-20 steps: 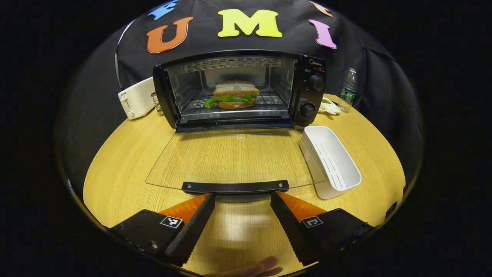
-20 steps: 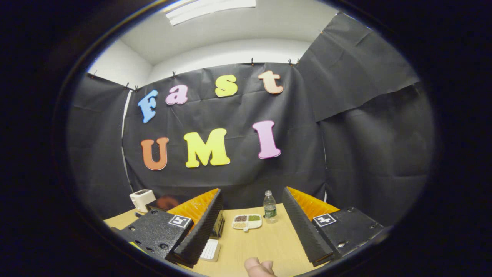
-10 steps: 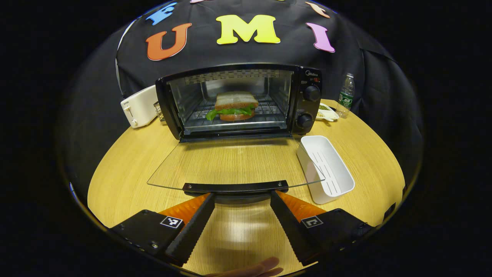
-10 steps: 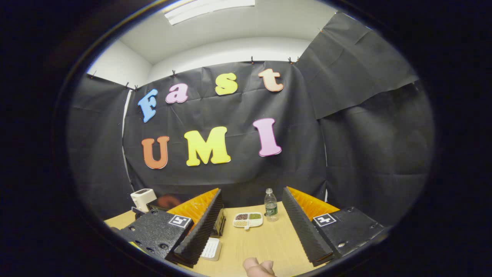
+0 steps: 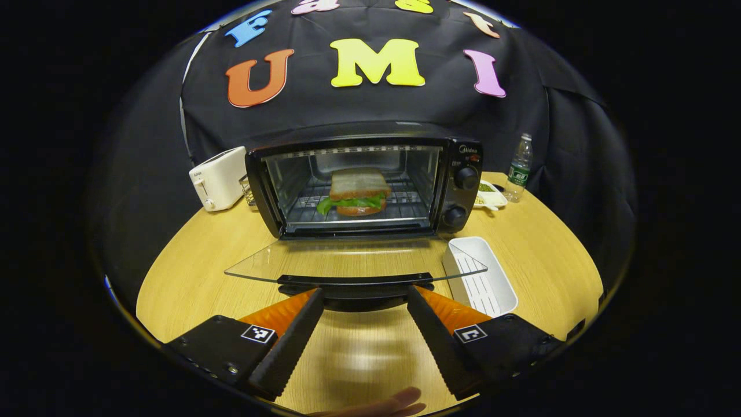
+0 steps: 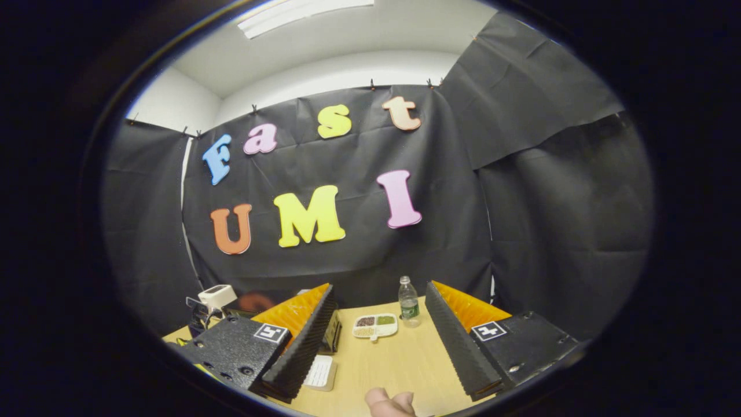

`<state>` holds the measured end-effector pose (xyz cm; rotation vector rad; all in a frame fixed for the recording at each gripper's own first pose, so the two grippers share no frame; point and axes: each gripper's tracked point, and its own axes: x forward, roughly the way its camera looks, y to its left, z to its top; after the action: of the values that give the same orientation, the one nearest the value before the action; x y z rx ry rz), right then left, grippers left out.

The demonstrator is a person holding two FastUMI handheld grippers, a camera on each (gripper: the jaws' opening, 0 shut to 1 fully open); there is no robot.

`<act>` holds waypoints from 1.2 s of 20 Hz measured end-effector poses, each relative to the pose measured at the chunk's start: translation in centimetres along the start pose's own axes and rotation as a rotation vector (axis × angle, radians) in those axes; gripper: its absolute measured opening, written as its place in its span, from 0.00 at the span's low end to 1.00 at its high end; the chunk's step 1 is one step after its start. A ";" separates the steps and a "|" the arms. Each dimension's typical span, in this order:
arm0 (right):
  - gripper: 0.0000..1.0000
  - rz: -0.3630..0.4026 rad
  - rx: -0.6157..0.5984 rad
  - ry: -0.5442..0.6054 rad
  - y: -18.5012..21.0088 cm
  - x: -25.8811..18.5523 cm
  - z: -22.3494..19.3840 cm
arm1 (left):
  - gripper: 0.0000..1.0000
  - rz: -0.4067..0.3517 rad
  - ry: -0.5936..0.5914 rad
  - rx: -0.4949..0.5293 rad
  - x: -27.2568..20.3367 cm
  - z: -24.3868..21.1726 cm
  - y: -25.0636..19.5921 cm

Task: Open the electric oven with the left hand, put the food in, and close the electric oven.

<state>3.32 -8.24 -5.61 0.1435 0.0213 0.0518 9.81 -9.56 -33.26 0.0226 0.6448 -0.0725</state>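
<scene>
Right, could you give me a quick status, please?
Left gripper open at door handle. Right gripper open, holding nothing. Sandwich on oven rack, door not shut. White tray beside door.

Left tongs (image 5: pixel 363 298): jaws spread wide, level, tips just under the door handle (image 5: pixel 355 280); contact cannot be confirmed. Right tongs (image 6: pixel 379 304): jaws spread wide, gripping nothing, raised above the table (image 6: pixel 399 359). A fingertip (image 6: pixel 389 402) shows below them.

On the desk (image 5: pixel 191 260) stand one electric oven (image 5: pixel 365 179) holding one sandwich (image 5: pixel 356 193), one white toaster (image 5: pixel 219 178), one white tray (image 5: pixel 483 278), one water bottle (image 5: pixel 518 168) and one divided snack dish (image 6: pixel 375 325), with two knobs (image 5: pixel 465 178) on the oven's front.
</scene>
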 end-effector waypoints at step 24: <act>1.00 0.014 0.018 -0.044 1.5 -5.4 0.7 | 0.96 0.034 -0.314 -0.069 -2.6 13.6 3.8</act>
<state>-2.10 -7.12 -4.62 0.1629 -0.0235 0.0621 16.20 -6.17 -20.86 -0.0440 0.3331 -0.0194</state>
